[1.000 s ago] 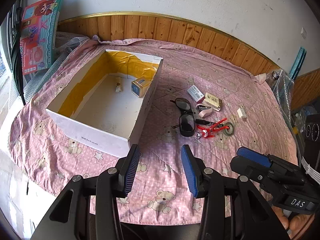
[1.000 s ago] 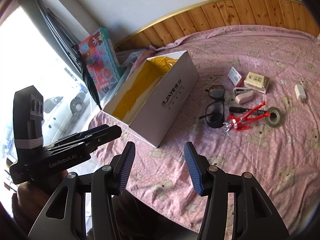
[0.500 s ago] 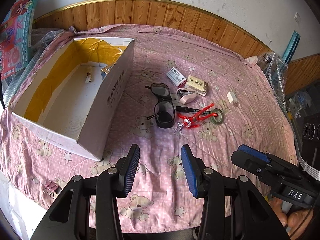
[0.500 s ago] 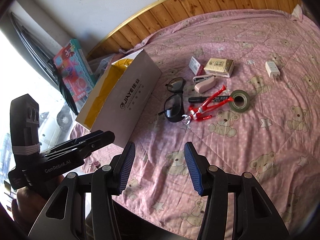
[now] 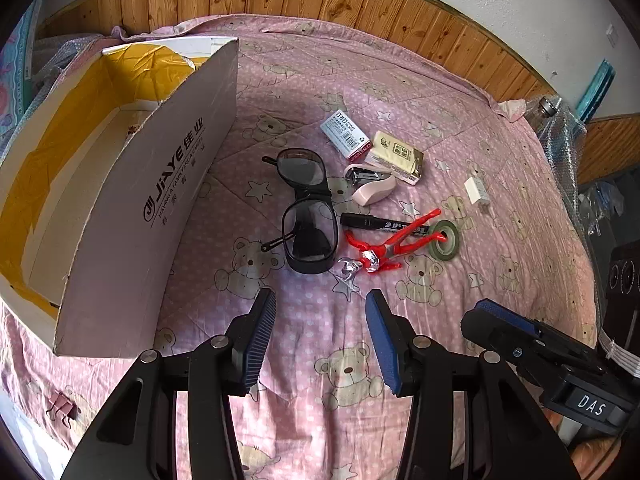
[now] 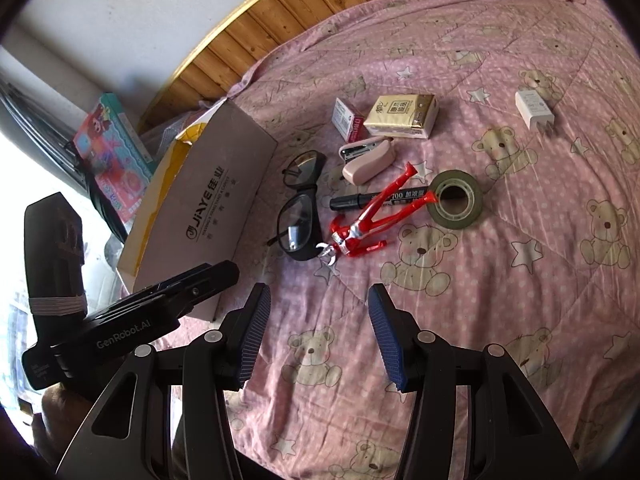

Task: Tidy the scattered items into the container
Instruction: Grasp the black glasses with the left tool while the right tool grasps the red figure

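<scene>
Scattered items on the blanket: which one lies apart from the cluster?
The white charger plug, alone on the blanket, well clear of the tissue pack and tape roll; the rest touch or crowd together.

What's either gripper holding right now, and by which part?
Nothing. The left gripper and right gripper are both open and empty above the pink bear-print quilt.

The left gripper (image 5: 320,336) hangs with jaws apart over the pink bear-print quilt (image 5: 500,280), nothing between them. At twelve o'clock from it lie the black glasses (image 5: 306,208); at ten o'clock stands the open cardboard box (image 5: 160,200); at one o'clock, a red figure (image 5: 394,242)
</scene>
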`<state>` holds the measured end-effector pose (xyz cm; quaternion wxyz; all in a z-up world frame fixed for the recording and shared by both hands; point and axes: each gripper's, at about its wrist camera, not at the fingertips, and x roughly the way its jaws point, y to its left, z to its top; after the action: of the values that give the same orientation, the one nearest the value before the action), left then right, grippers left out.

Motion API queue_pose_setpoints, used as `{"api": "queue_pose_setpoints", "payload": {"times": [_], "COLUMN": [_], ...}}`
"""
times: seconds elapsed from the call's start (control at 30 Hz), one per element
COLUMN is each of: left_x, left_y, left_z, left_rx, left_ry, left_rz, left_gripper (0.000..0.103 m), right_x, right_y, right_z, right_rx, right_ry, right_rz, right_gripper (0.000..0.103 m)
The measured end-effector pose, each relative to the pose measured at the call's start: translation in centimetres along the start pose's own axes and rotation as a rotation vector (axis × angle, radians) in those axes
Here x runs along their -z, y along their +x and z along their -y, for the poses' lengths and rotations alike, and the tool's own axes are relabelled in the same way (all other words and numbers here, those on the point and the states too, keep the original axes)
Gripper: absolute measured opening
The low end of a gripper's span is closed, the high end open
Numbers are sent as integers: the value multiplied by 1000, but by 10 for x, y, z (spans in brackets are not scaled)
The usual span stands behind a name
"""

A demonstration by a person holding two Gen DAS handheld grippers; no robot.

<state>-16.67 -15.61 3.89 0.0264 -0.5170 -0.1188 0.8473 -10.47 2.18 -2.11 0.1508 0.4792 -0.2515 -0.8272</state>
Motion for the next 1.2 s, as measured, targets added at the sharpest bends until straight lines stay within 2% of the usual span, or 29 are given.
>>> {"api": "queue_pose_setpoints", "payload": {"times": [0.4, 0.63, 0.77, 0.83, 0.9, 0.97, 1.0, 1.2], "left_x": [-39, -64, -71, -73, -75, -74, -74, -67], "left_y": [66, 104, 124, 127, 129, 129, 128, 113], "left_z": [-7, -9, -14, -13, -11, -11, -11, -23], "left_rx": [-5, -20, -3, -9, -17, -22, -16, 14], "left_ry": [-35, -43, -61, -43, -24, -3, 4, -35], "left_rz": [-48, -59, -80, -54, -45, -39, -33, -20], "left_gripper": [51, 51, 54, 54, 54, 45, 42, 38], "right_x": [-23, -37, -47, -51, -53, -55, -55, -53], "right_y": [53, 78, 88, 93, 98, 100, 100, 89], "right_z": [37, 44, 41, 38, 36, 38, 40, 38], "right_rx": [5, 41, 60, 72, 82, 66, 56, 28], "right_ry": [145, 159, 134, 113, 98, 100, 109, 99], "right_rz": [-47, -52, -34, -27, -27, -32, -33, -20], "right_gripper": [54, 54, 54, 54, 44, 37, 36, 29]}}
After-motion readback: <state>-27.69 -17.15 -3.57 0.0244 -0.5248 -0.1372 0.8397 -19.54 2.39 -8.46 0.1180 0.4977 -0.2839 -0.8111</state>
